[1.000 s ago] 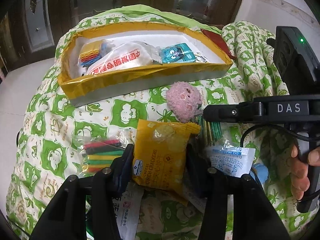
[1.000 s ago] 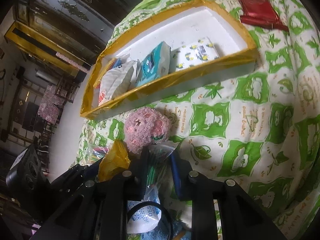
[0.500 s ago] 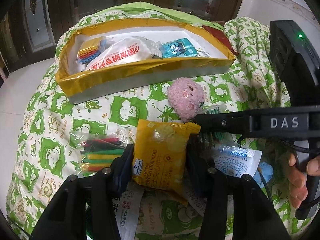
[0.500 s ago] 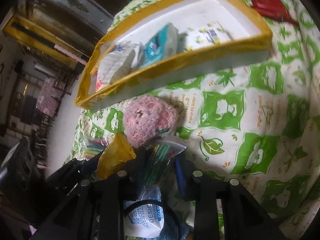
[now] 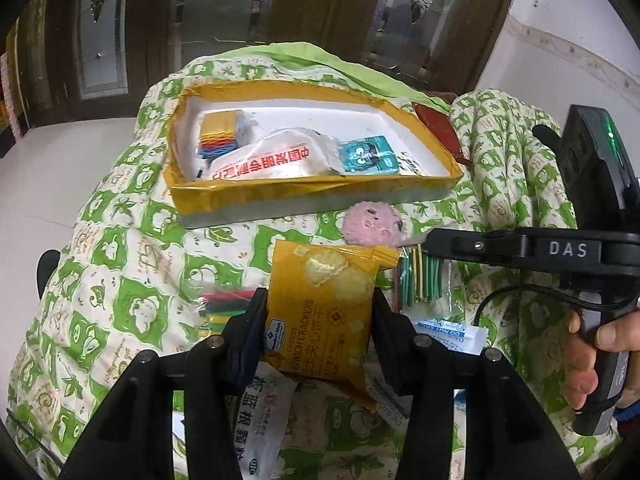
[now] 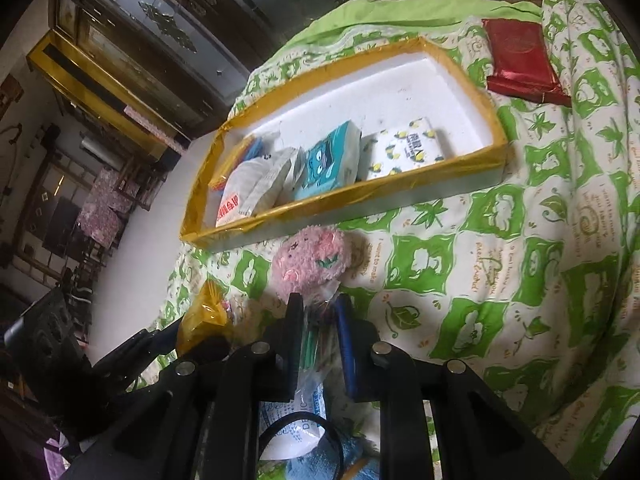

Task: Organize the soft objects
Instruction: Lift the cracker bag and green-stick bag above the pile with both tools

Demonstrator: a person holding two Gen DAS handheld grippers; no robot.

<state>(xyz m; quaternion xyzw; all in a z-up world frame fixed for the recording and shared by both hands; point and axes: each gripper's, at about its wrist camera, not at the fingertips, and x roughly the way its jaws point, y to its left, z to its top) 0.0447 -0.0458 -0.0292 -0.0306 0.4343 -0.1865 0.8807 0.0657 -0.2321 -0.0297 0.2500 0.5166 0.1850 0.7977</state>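
My left gripper (image 5: 318,312) is shut on a yellow cracker packet (image 5: 324,304) and holds it above the green-patterned quilt (image 5: 132,280). My right gripper (image 6: 318,320) is shut on a clear bag of green and yellow sticks (image 6: 312,344), which also shows in the left wrist view (image 5: 420,280). A pink plush ball (image 5: 370,226) (image 6: 310,264) lies just beyond both grippers. The yellow-rimmed white tray (image 5: 304,200) (image 6: 400,188) behind it holds several soft packets.
A bag of coloured sticks (image 5: 224,308) lies left of my left gripper. White sachets (image 5: 448,334) and a printed packet (image 5: 260,412) lie below. A red packet (image 6: 520,60) lies beyond the tray's right end. Dark wooden doors stand behind.
Both grippers have risen with their loads. The right gripper has closed on the stick bag and lifted it off the quilt. The tray now appears farther away.
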